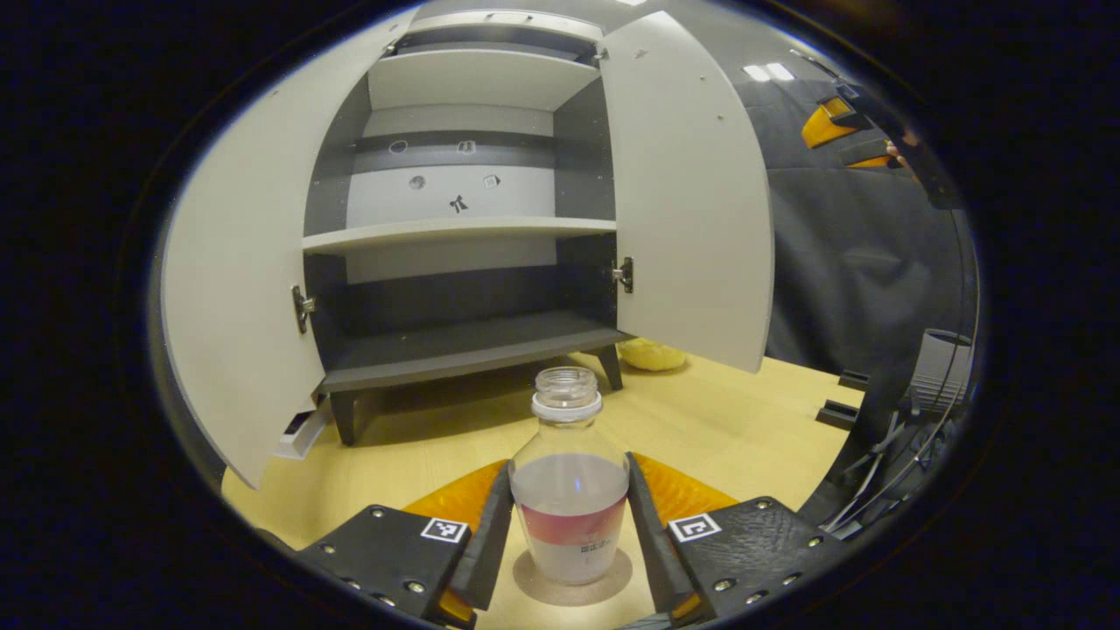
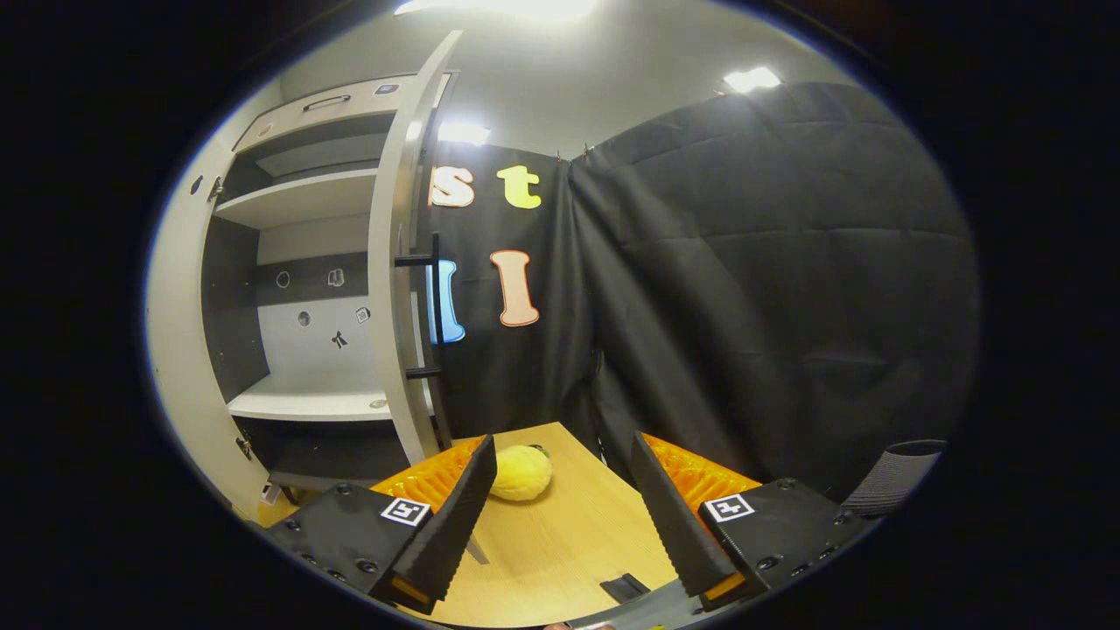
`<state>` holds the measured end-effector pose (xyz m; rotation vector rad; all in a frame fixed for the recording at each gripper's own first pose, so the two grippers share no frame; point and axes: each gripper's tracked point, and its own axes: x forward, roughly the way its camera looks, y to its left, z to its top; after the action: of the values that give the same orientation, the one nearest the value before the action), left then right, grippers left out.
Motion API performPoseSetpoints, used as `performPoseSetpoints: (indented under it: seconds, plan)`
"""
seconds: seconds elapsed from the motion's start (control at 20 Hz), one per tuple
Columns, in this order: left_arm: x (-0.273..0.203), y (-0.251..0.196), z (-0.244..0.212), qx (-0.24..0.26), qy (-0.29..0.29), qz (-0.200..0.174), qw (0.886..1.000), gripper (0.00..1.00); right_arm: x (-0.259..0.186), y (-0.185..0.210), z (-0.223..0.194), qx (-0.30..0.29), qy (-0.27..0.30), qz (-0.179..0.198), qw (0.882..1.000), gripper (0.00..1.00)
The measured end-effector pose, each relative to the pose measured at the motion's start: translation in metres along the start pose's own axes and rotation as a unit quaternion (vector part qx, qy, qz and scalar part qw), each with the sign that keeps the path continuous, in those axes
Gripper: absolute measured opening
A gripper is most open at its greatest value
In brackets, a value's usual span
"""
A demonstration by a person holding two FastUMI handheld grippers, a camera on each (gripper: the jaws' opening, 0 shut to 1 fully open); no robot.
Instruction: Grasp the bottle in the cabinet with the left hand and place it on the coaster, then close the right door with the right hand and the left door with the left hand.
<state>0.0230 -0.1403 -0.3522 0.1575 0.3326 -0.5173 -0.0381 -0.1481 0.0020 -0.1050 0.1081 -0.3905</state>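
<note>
A clear bottle (image 1: 569, 490) with a red label band and no cap stands upright on a round coaster (image 1: 612, 584) on the wooden table. My left gripper (image 1: 569, 477) is shut on it, with one finger pressing each side of the bottle's body. Behind it, the white cabinet (image 1: 455, 232) has both doors swung wide: the left door (image 1: 236, 289) and the right door (image 1: 691, 192). My right gripper (image 2: 562, 442) is open and holds nothing. It points past the right door's edge (image 2: 394, 289) and its dark handle (image 2: 435, 306). It also shows high on the right (image 1: 844, 122), held by a hand.
A yellow soft toy (image 1: 652, 354) (image 2: 521, 472) lies on the table under the right door. The cabinet's shelves (image 1: 455, 229) are bare. Black cloth walls off the right side. A grey ribbed bin (image 1: 941, 367) stands off the table's right edge.
</note>
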Motion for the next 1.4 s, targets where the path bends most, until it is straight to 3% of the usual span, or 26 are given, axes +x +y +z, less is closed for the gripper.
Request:
performPoseSetpoints:
  seconds: [0.2,0.25,0.3,0.6,0.75,0.8,0.85,1.1,1.4]
  plan:
    - [-0.009,-0.001,-0.004,-0.001,0.004,0.003,1.000,0.71,0.002,-0.005,-0.012,0.009,0.016,-0.005,1.000,0.98]
    - [-0.011,-0.002,-0.005,0.001,0.005,0.002,1.000,0.77,0.004,-0.005,-0.014,0.012,0.021,-0.005,1.000,0.98]
    - [-0.012,-0.001,-0.004,0.001,0.006,0.002,1.000,0.71,0.005,-0.004,-0.016,0.015,0.023,-0.004,1.000,0.98]
    - [-0.015,0.000,-0.003,0.006,0.017,0.006,1.000,0.70,0.008,0.004,-0.019,0.007,0.021,0.001,1.000,0.98]
    - [-0.021,-0.008,0.006,0.017,0.015,-0.010,1.000,0.94,0.011,0.008,-0.019,0.009,0.021,0.007,1.000,0.98]
    - [-0.023,-0.008,0.013,0.019,0.011,-0.009,1.000,0.94,0.012,0.009,-0.018,0.011,0.021,0.009,1.000,0.98]
    - [-0.026,-0.007,0.019,0.019,0.008,-0.005,1.000,0.88,0.013,0.010,-0.020,0.012,0.020,0.010,1.000,0.98]
    - [-0.060,-0.001,0.053,-0.005,-0.012,0.026,1.000,0.88,0.018,0.011,-0.014,0.020,0.014,0.012,1.000,0.98]
    - [-0.099,0.017,0.145,-0.007,-0.061,0.056,0.997,0.88,0.025,0.010,0.009,0.033,-0.009,0.016,0.999,0.98]
